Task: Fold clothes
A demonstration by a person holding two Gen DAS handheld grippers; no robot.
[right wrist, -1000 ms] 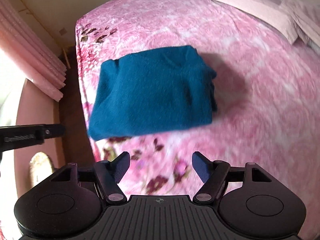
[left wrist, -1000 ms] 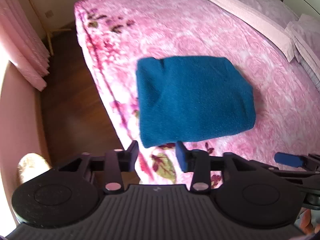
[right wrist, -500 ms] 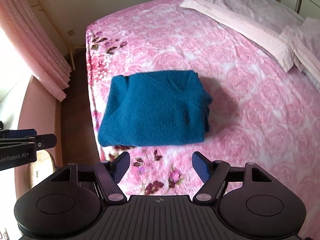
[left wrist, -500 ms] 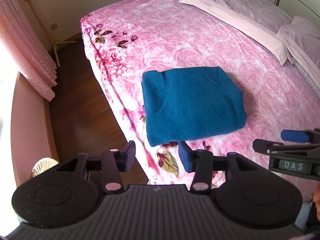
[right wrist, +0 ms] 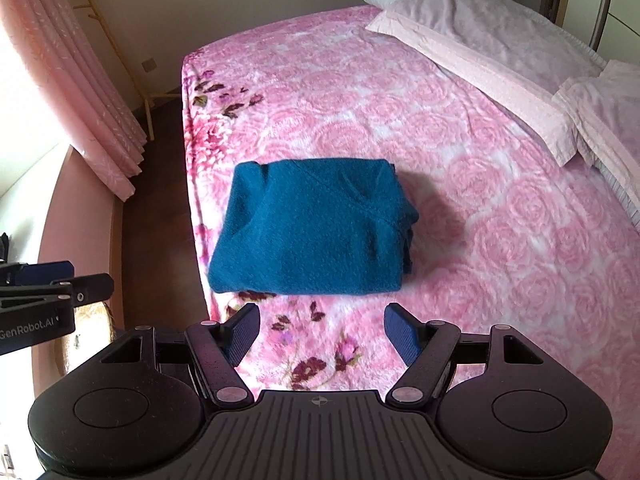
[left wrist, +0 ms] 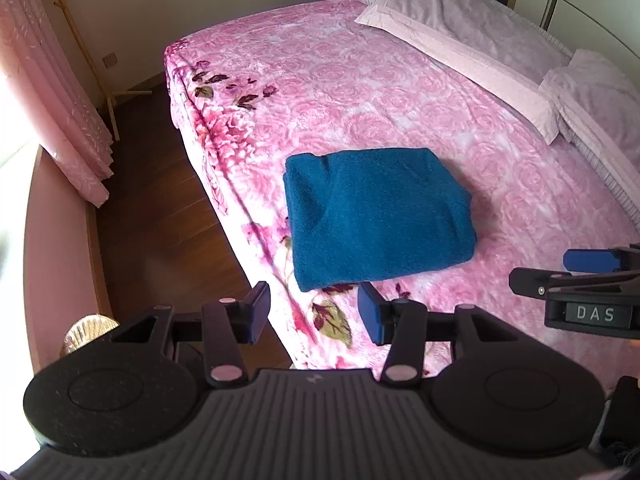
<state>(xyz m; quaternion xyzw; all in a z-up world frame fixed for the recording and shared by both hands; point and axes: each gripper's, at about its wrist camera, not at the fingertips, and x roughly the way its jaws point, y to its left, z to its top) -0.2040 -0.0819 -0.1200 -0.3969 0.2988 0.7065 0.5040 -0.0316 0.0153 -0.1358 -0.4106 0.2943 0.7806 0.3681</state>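
Observation:
A teal knitted sweater (left wrist: 376, 216) (right wrist: 316, 236) lies folded into a neat rectangle near the left edge of a bed with a pink rose-pattern blanket (left wrist: 400, 92) (right wrist: 400, 100). My left gripper (left wrist: 314, 312) hangs above the bed's edge, short of the sweater, open with nothing between its blue pads. My right gripper (right wrist: 322, 334) is also above and short of the sweater, open wider and empty. The right gripper's tip (left wrist: 576, 268) shows at the right edge of the left wrist view, and the left gripper's tip (right wrist: 60, 284) at the left edge of the right wrist view.
Pale pink pillows (left wrist: 480, 28) (right wrist: 500, 40) lie along the head of the bed. Dark wooden floor (left wrist: 160, 208) runs beside the bed, with pink curtains (left wrist: 48, 100) (right wrist: 80, 100) at a bright window. A thin wooden stand (left wrist: 104, 80) leans by the wall.
Both grippers have risen and drawn back from the sweater, which now looks smaller and farther away. More of the bed, pillows and floor has come into view.

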